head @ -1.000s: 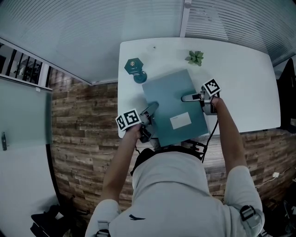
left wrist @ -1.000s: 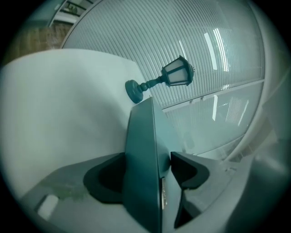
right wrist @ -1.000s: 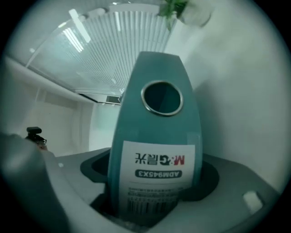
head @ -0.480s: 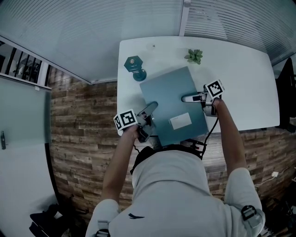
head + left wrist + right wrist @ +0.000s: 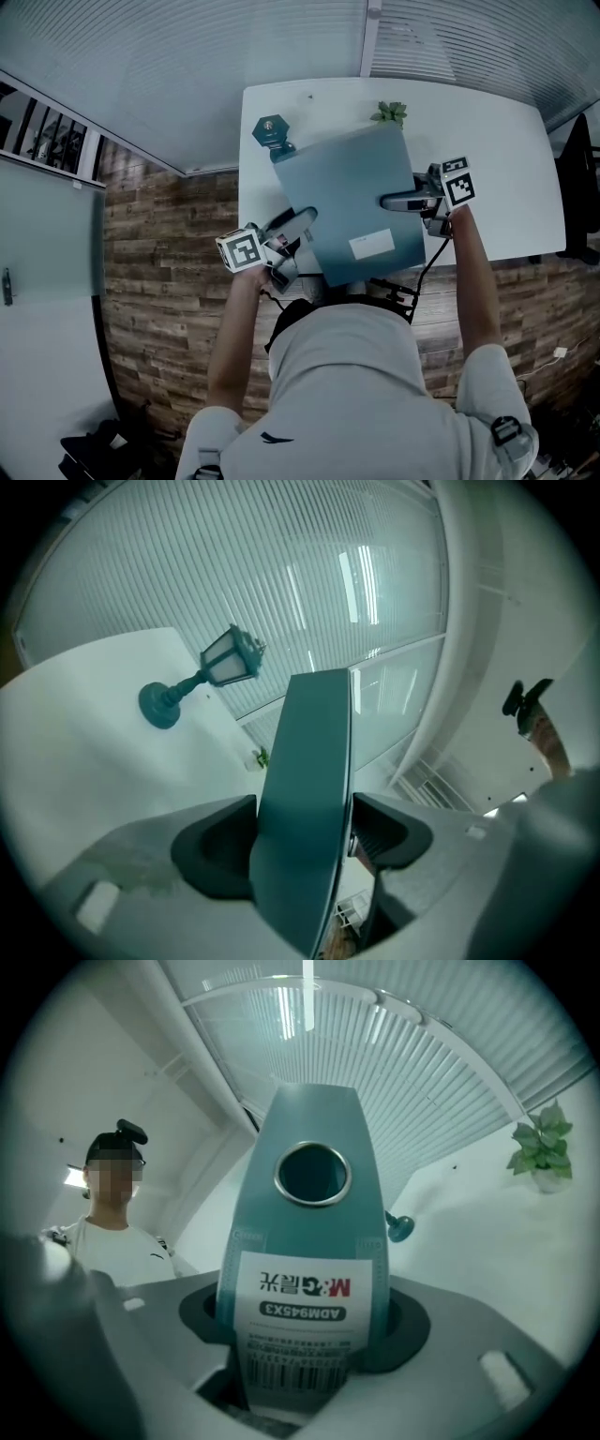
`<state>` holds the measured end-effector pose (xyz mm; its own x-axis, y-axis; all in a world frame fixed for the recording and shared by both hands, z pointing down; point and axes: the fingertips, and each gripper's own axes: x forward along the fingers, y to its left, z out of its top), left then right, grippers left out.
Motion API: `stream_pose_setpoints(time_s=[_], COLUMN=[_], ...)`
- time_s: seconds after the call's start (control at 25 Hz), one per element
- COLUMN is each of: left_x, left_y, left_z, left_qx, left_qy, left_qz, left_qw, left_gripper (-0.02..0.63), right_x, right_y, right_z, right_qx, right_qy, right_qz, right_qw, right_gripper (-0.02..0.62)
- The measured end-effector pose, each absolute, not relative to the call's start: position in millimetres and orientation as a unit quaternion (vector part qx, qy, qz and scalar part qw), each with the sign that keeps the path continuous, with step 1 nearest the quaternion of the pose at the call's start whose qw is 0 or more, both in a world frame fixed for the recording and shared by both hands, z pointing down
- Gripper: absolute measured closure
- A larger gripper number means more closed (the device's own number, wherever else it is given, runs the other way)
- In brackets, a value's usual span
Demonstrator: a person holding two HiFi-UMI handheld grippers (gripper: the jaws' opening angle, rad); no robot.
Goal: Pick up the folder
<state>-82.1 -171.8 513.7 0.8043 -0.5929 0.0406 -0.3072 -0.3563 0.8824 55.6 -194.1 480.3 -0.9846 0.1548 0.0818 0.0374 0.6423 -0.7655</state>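
My left gripper [image 5: 298, 222] clamps the teal folder [image 5: 349, 187] by one edge. My right gripper [image 5: 392, 201] is closing its jaws on the white-labelled, ring-holed spine.

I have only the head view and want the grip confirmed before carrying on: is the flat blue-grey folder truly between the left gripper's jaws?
Observer: Yes. The left gripper view shows the left gripper with its dark pads against both faces of the blue-grey folder, which stands edge-on between them.
Operator: And the right gripper?
Observer: Its jaws are closing on the folder's spine, which carries a metal-ringed finger hole and a white barcode label.
Operator: Is the folder touching the teal lantern ornament? They overlap for me.
Observer: No. The left gripper view shows the ornament standing on the white table, with a gap to the folder.
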Motion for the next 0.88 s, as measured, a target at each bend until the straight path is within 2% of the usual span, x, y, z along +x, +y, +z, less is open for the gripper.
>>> stream_pose_setpoints(time_s=[0.12,0.16,0.2,0.28,0.4,0.68,0.88], left_x=[-75,-68,-62,-49,-34,-32,-44], left_y=[-171,-169,-167,-159,-140,-127,-121], left_z=[476,464,453,443,435,403,386], left_qx=[0.821,0.827,0.837,0.871,0.91,0.94,0.95], left_qy=[-0.233,-0.214,-0.2,-0.185,-0.153,-0.149,-0.176], left_qz=[-0.199,-0.21,-0.211,-0.172,-0.109,-0.116,-0.138], left_qw=[0.482,0.475,0.463,0.422,0.369,0.285,0.218], left_gripper=[0.261,0.224,0.201,0.199,0.199,0.199,0.279], right_x=[56,55,53,48,43,41,34], right_y=[-190,-187,-185,-181,-173,-164,-162], right_z=[455,447,440,429,417,381,357], right_qx=[-0.075,-0.086,-0.095,-0.1,-0.104,-0.112,-0.094], right_qy=[-0.907,-0.907,-0.908,-0.913,-0.923,-0.947,-0.966], right_qz=[0.413,0.412,0.409,0.394,0.37,0.302,0.241], right_qw=[0.026,0.01,-0.003,-0.012,-0.001,0.009,0.005], right_gripper=[0.301,0.301,0.301,0.301,0.301,0.296,0.29])
